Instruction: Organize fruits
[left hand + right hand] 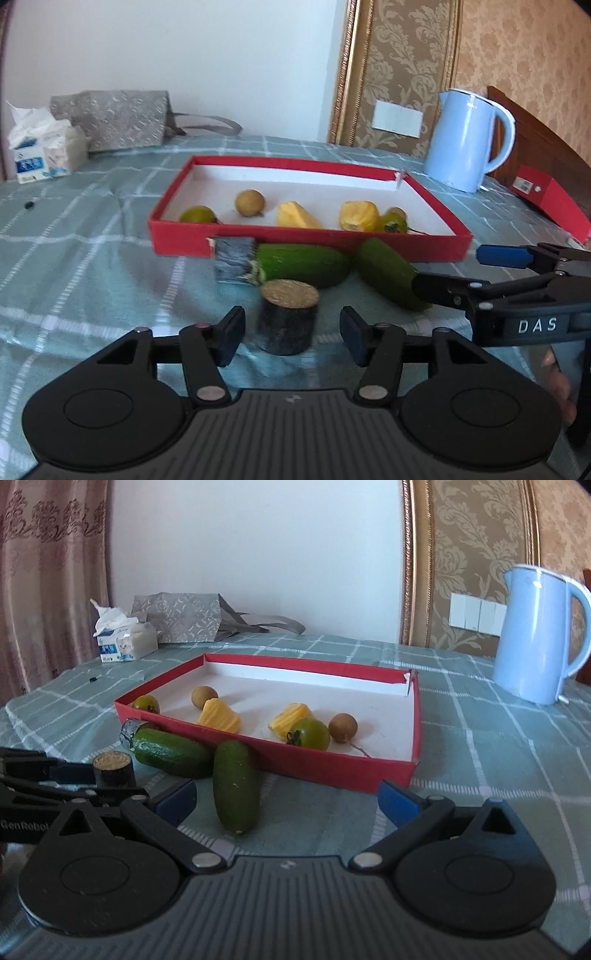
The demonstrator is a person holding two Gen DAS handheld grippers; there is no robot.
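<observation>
A red tray (306, 243) (332, 771) holds two green tomatoes (310, 733), two longans (342, 727) and two yellow pineapple pieces (218, 716). Two cucumbers (303, 260) (235, 786) lie on the cloth before the tray. A dark sugarcane stub (288, 317) (112, 770) stands upright between my left gripper's open fingers (291, 338), untouched. A second dark stub (234, 264) lies by the tray. My right gripper (286, 805) is open around the near cucumber's end; it also shows in the left wrist view (461, 273).
A blue kettle (467, 140) (535, 635) stands at the back right. A tissue pack (40, 155) and a grey bag (118, 118) sit at the back left. A red box (550, 197) lies at the far right on the checked green cloth.
</observation>
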